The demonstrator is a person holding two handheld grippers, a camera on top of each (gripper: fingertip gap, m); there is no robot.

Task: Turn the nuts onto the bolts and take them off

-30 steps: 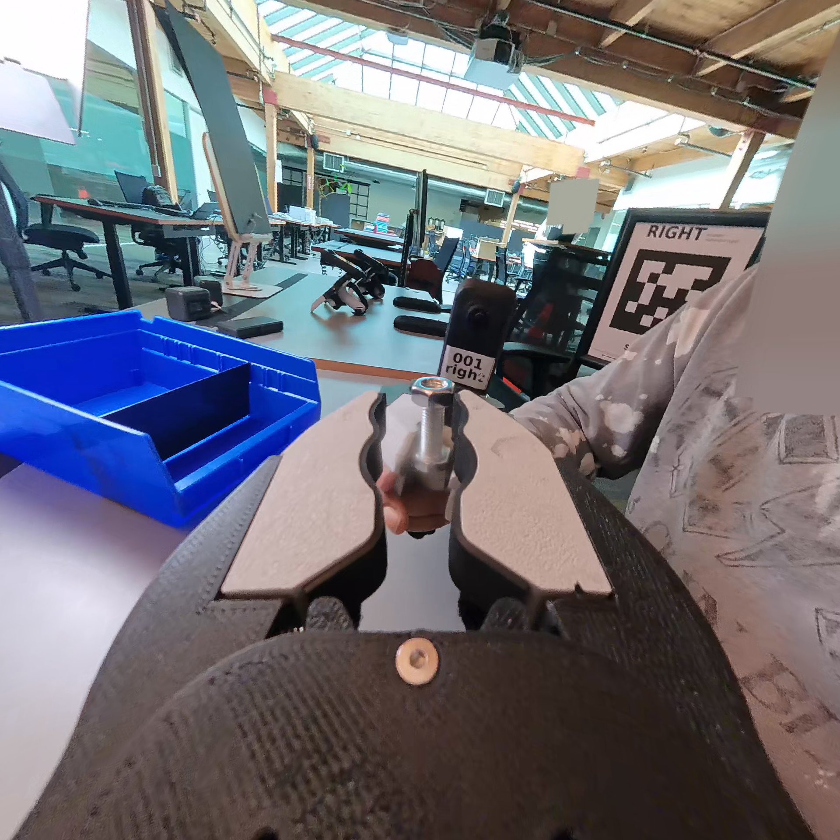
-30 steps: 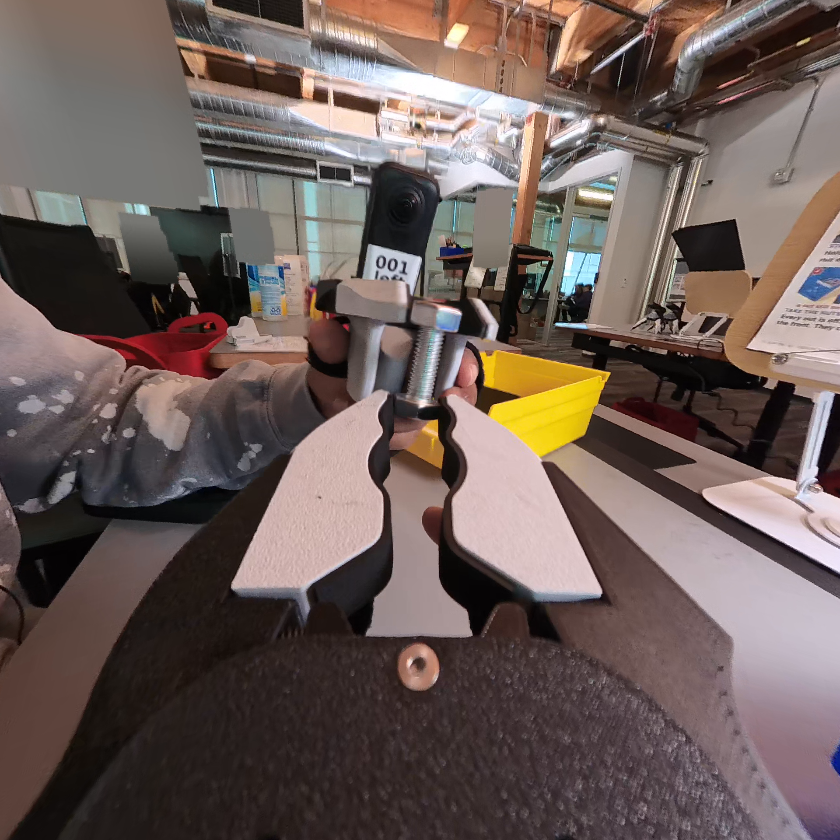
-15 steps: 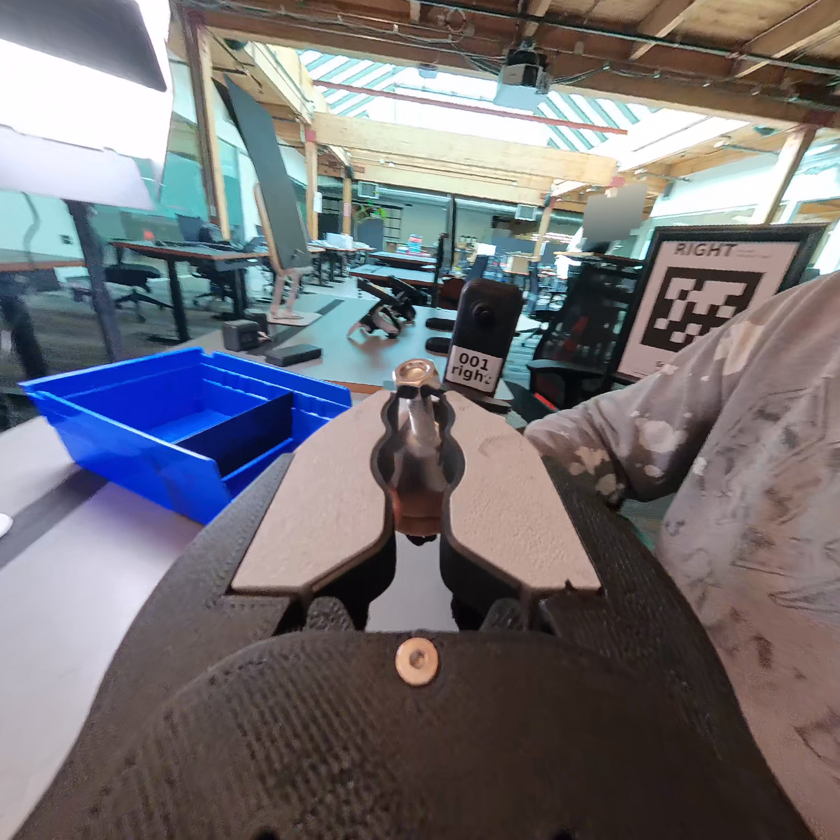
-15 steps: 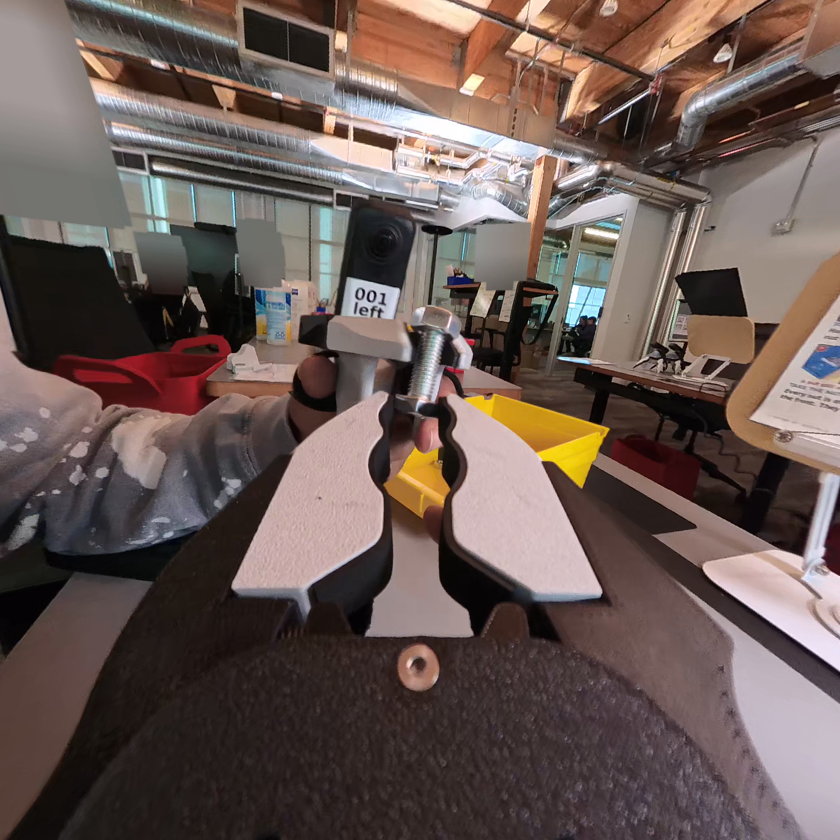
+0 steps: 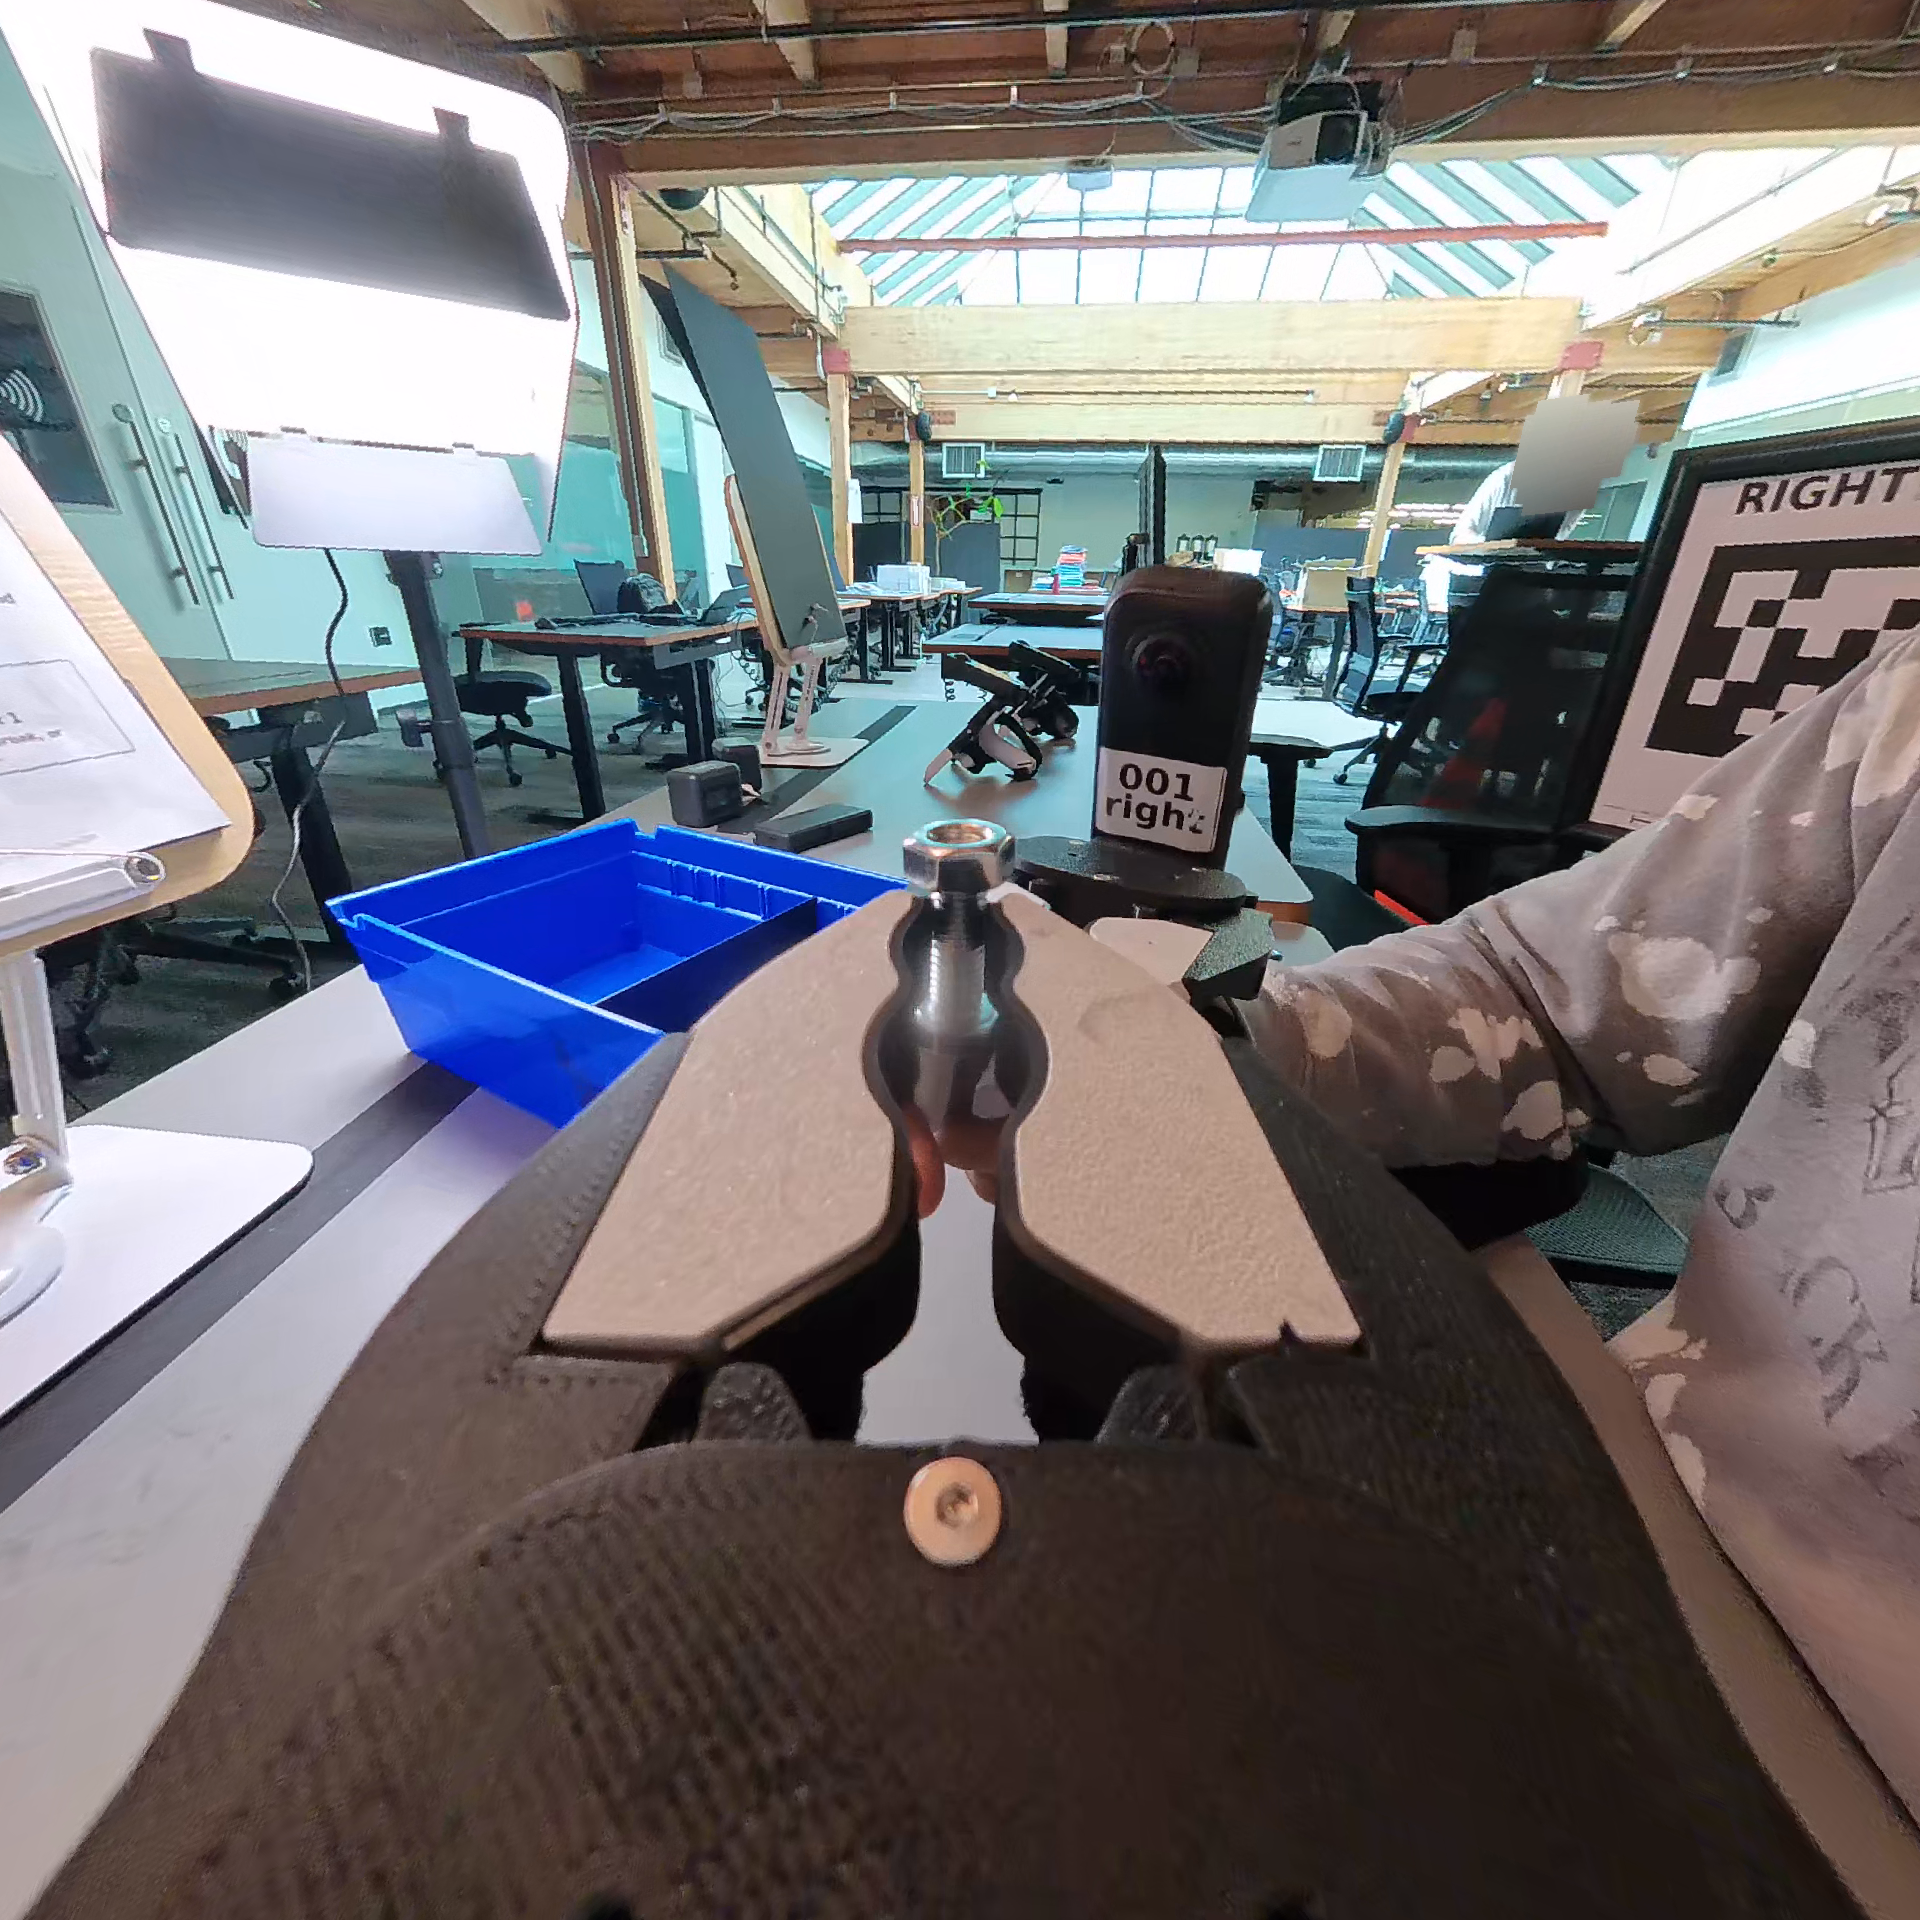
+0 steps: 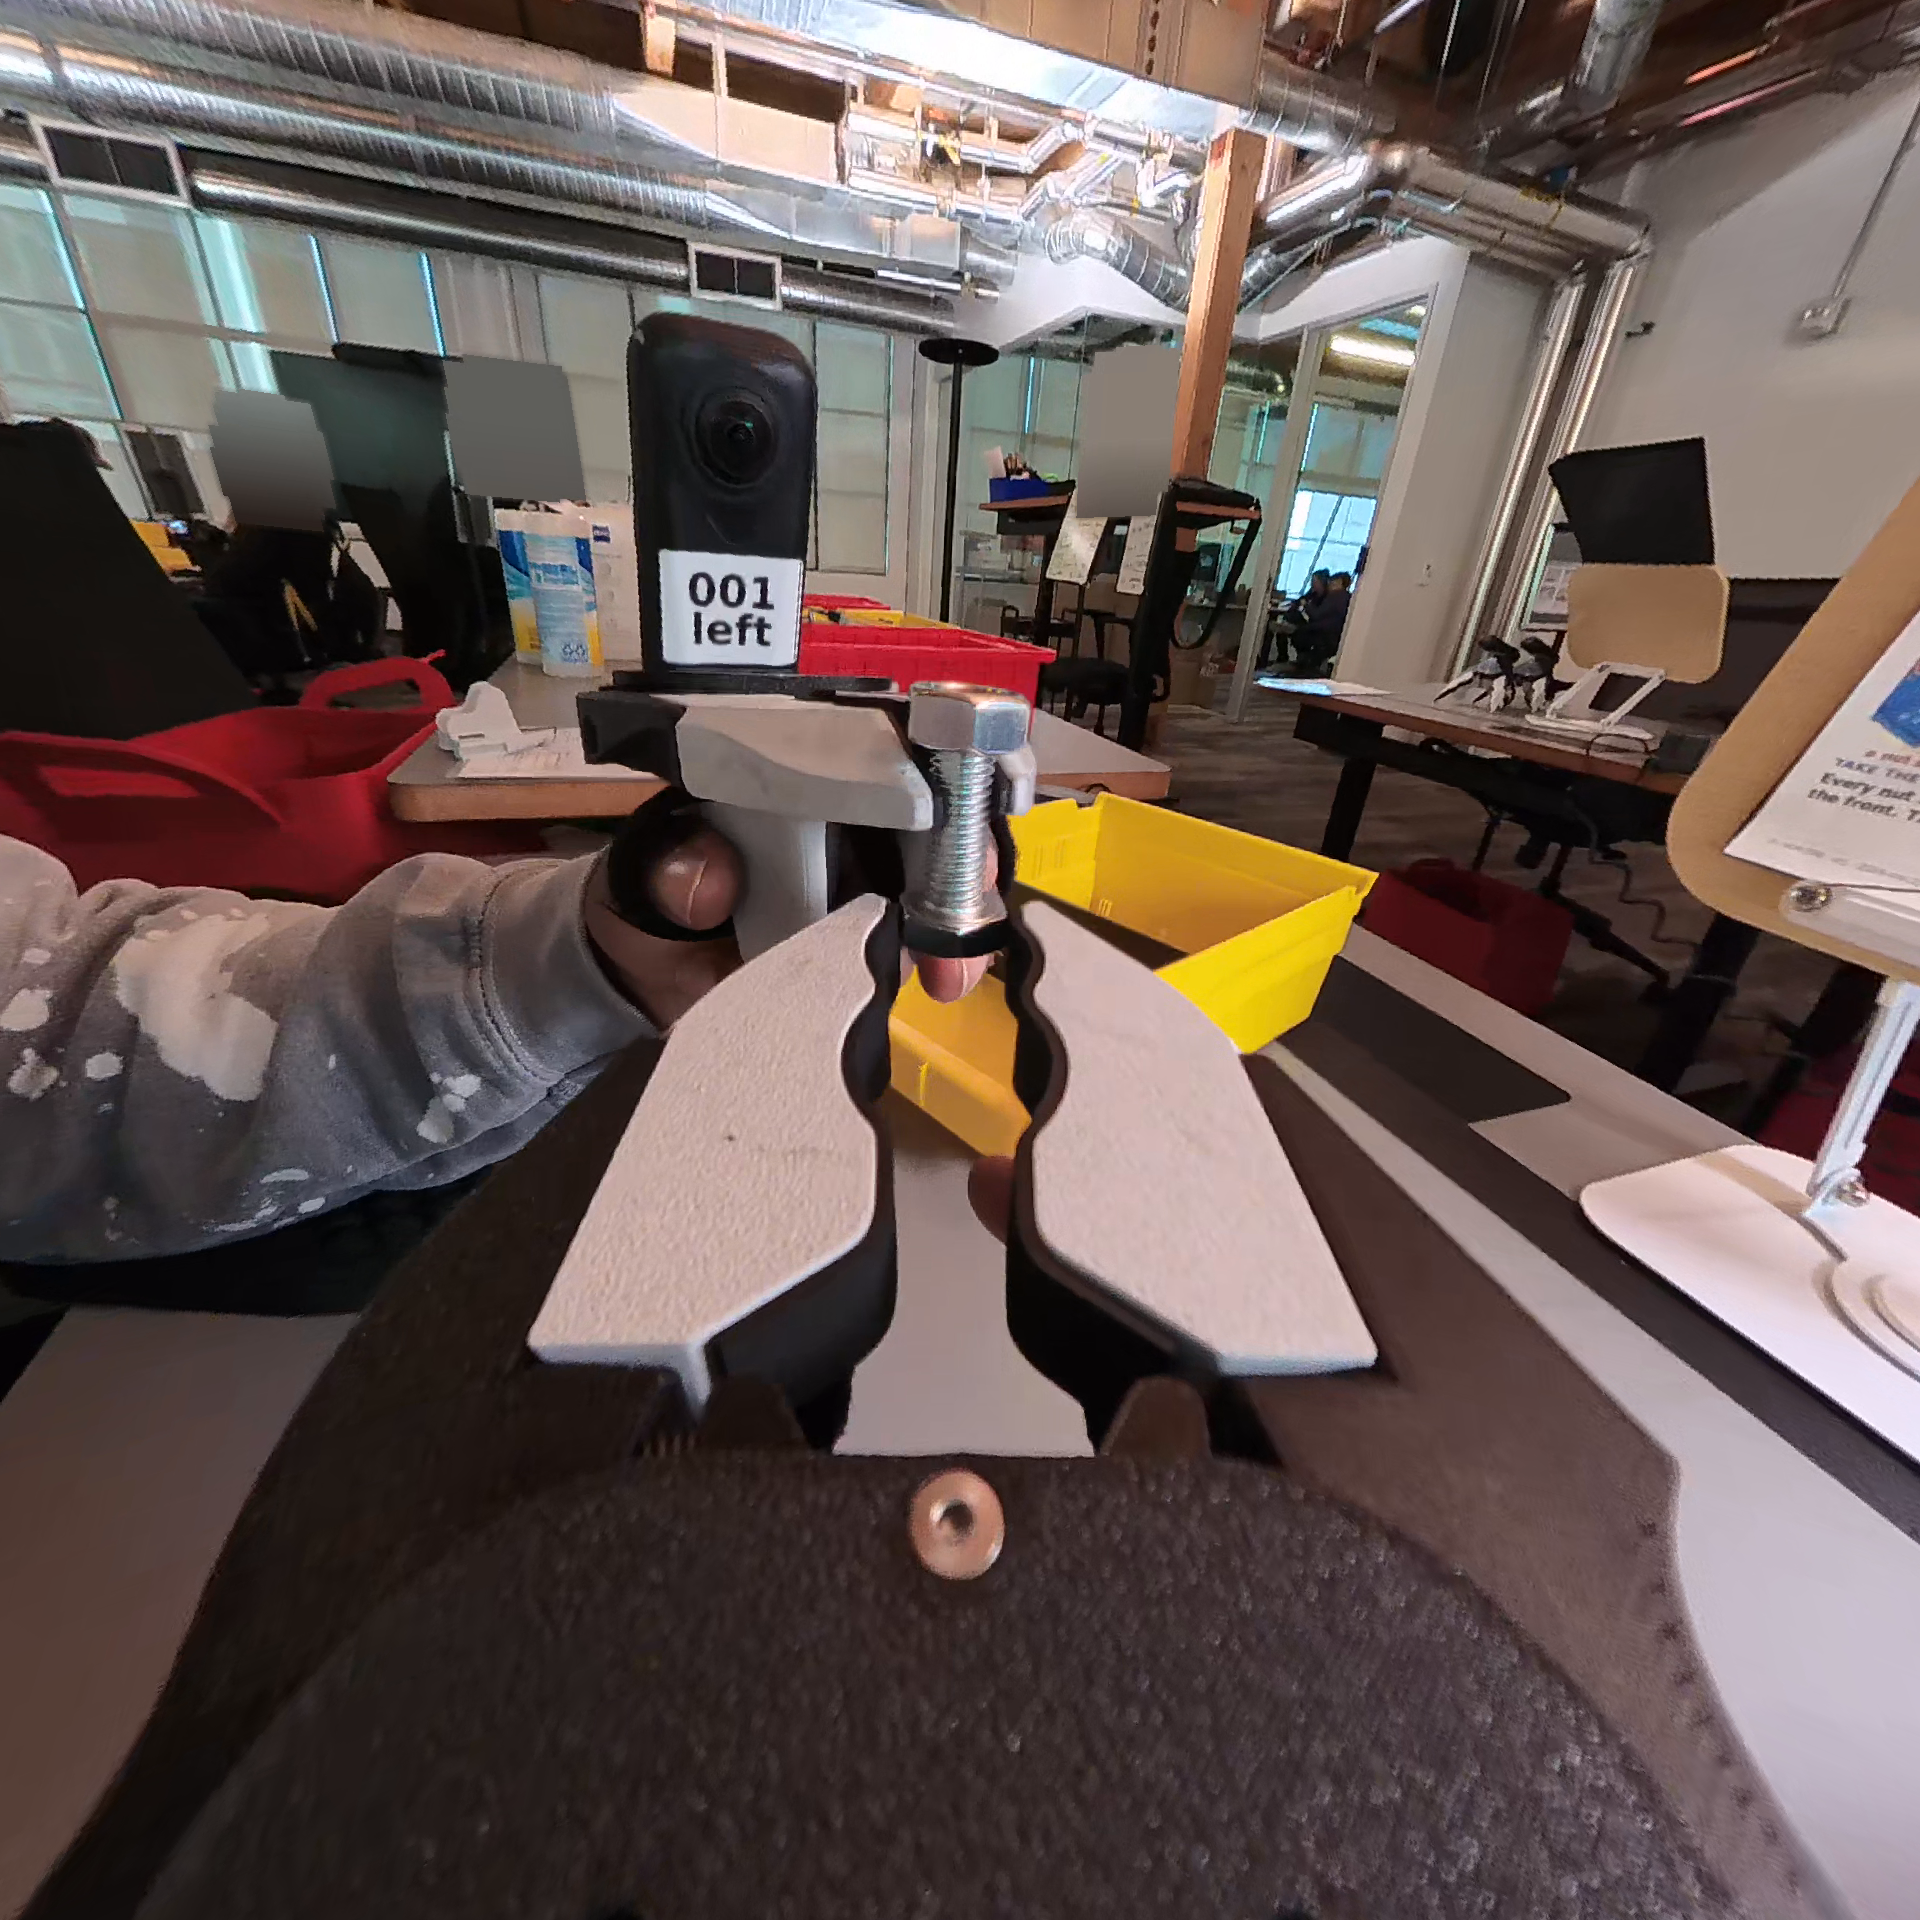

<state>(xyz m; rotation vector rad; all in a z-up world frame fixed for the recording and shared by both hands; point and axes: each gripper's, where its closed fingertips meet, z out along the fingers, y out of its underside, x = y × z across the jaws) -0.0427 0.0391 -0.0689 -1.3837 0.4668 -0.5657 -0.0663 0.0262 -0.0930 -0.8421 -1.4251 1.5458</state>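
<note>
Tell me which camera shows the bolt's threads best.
The right wrist view: the bolt stands side-on, threads bare along its length. The left wrist view shows it mostly hidden inside the left gripper.

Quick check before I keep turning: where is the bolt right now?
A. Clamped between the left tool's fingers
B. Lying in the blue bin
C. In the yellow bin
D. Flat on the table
A: in the left wrist view the left tool is closed around the shaft of the bolt, off the table, with the nut on its end.
</note>
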